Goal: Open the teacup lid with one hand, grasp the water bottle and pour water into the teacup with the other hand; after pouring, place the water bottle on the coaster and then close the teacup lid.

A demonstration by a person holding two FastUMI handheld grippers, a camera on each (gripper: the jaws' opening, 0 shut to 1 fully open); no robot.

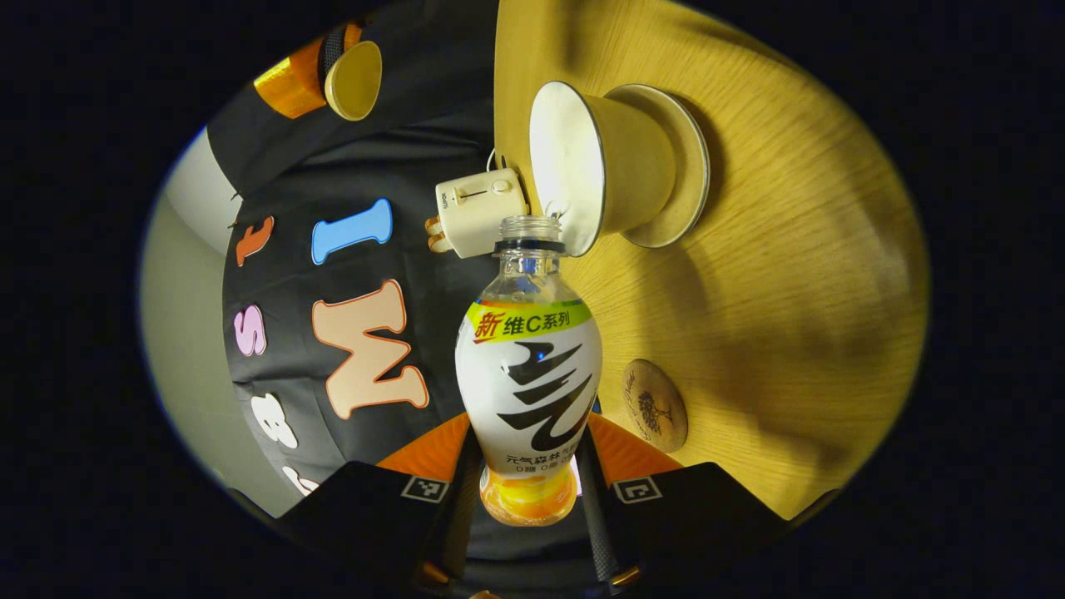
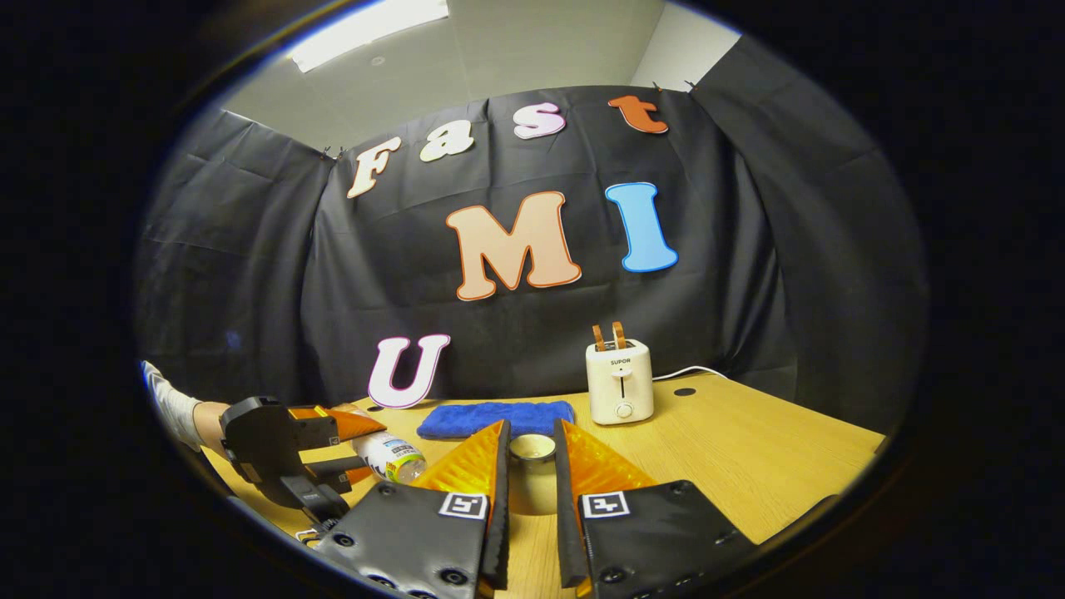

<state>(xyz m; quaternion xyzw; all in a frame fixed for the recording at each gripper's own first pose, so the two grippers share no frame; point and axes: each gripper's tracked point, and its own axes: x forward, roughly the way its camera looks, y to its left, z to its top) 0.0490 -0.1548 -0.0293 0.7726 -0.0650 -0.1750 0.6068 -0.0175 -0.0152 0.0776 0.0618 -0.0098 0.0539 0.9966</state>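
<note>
Water bottle (image 1: 529, 366): centre of my left gripper view, tipped, open neck at the teacup (image 1: 616, 166) rim.
Teacup: upper centre, on its saucer (image 1: 686, 166).
Coaster (image 1: 654, 405): lower right of the bottle, bare.
Left gripper (image 1: 529, 478): I see it clamped on the bottle's base.
Lid (image 2: 532, 448): lower centre of my right gripper view.
Right gripper (image 2: 532, 466): fingers flank the lid; I cannot tell whether they press it.
Toaster (image 2: 620, 381): behind, right of centre.

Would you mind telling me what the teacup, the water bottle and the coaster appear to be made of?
Teacup: likely glazed ceramic, with a smooth cream surface and thin dark rim. Water bottle: clear plastic, see-through at the neck, under a printed wrap. Coaster: probably wood or cork, matte brown with a dark motif.
</note>
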